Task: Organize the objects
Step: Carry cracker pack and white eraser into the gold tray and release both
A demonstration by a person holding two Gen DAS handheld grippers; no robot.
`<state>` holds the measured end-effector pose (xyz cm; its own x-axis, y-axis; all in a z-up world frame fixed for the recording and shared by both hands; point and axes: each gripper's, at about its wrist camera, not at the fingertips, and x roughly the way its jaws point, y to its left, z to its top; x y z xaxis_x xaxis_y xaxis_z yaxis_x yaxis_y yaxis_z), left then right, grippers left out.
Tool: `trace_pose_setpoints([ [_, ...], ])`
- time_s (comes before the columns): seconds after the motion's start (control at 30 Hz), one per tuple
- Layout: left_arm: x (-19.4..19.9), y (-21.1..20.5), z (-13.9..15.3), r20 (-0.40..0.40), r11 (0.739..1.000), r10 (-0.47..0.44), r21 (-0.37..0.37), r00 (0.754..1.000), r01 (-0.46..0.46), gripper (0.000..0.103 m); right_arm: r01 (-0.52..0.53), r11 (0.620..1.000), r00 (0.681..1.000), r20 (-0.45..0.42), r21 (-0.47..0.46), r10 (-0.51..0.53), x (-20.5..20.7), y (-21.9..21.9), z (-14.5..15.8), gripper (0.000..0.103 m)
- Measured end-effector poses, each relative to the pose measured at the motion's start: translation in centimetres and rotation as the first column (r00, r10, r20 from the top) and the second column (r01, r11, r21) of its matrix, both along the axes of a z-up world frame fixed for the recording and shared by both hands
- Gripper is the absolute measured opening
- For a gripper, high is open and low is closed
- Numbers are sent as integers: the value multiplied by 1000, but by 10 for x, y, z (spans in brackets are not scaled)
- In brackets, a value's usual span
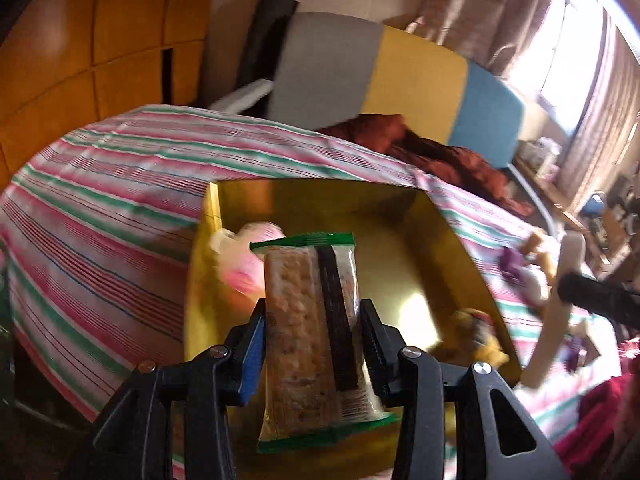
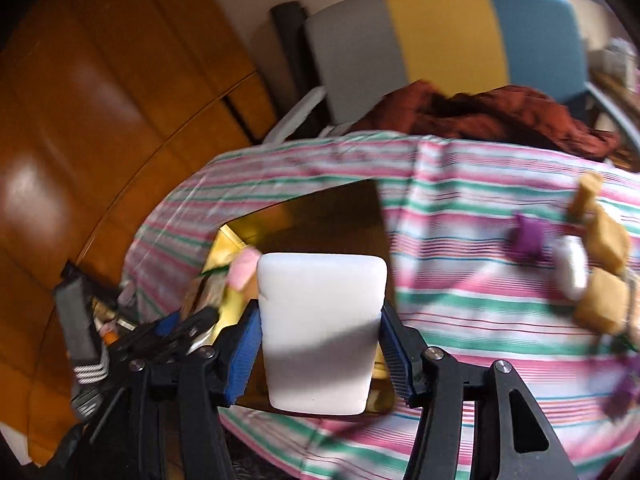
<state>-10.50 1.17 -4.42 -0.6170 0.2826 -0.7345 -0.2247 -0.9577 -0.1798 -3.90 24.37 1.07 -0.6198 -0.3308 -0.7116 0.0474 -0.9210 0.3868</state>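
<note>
The left gripper [image 1: 312,344] is clamped on a wrapped snack bar [image 1: 316,340], its pads pressing both long sides of the clear, green-edged packet, which stands upright between the fingers. Just beyond and below it sits a yellow box [image 1: 452,248], open at the top; the bar hangs over the box's opening. Inside the box, to the left of the bar, lies something pink [image 1: 248,268], too blurred to name, and to the right a small yellow-brown toy [image 1: 476,332] lies in the near corner.

The right gripper [image 2: 320,336] is closed on a white foam block [image 2: 320,332], squeezed at its lower sides, the block's top rising past the fingertips. It too is held over the yellow box [image 2: 348,216], with the left gripper [image 2: 188,328] close at its left.

The box rests on a striped cloth [image 2: 460,312] of pink, green and white. Further right of the right gripper, on the cloth, lie tan blocks [image 2: 604,236], a white piece [image 2: 572,268] and a purple piece [image 2: 528,236], blurred. Beyond the table stands a chair [image 2: 440,32] with a grey, yellow and blue back and a rust-red cloth [image 2: 500,112] heaped on it.
</note>
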Motion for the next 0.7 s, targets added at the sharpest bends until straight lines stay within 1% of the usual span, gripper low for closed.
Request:
trace_pose_setpoints([
  [0.03, -7, -4, 0, -7, 1000, 16, -9, 1000, -16, 45, -23, 1000, 1000, 14, -13, 23, -6, -10, -3, 57],
  [0.07, -12, -7, 0, -9, 999, 30, -13, 1000, -30, 46, -53, 998, 998, 32, -29, 54, -13, -20, -8, 59],
  [0.1, -15, -10, 1, -5, 999, 40, -16, 999, -40, 51, -91, 995, 994, 57, -43, 94, -20, -30, -13, 59],
  [0.13, -19, -14, 2, -1, 999, 51, -12, 999, -51, 55, -121, 991, 989, 84, -51, 125, -25, -40, -20, 63],
  [0.17, -20, -18, 4, -3, 998, 64, -8, 998, -64, 57, -139, 989, 984, 107, -55, 145, -29, -50, -25, 79],
  [0.2, -18, -22, 4, -5, 997, 74, -6, 997, -74, 64, -147, 988, 981, 120, -51, 153, -30, -56, -30, 91],
  [0.23, -17, -25, 3, -4, 997, 80, -1, 997, -80, 66, -152, 987, 980, 125, -44, 156, -28, -61, -33, 92],
  [0.33, -8, -34, 4, 10, 995, 95, 23, 995, -95, 66, -153, 988, 976, 149, -37, 157, -25, -67, -43, 92],
  [0.47, 3, -40, 7, 3, 991, 123, 44, 992, -123, 66, -136, 990, 976, 170, -27, 139, -20, -61, -51, 94],
  [0.53, 9, -39, 9, 0, 991, 120, 54, 993, -119, 66, -125, 992, 977, 170, -22, 127, -17, -60, -52, 95],
  [0.7, 22, -29, 20, -34, 995, 92, 40, 995, -90, 66, -108, 994, 982, 154, -4, 107, -6, -54, -49, 98],
])
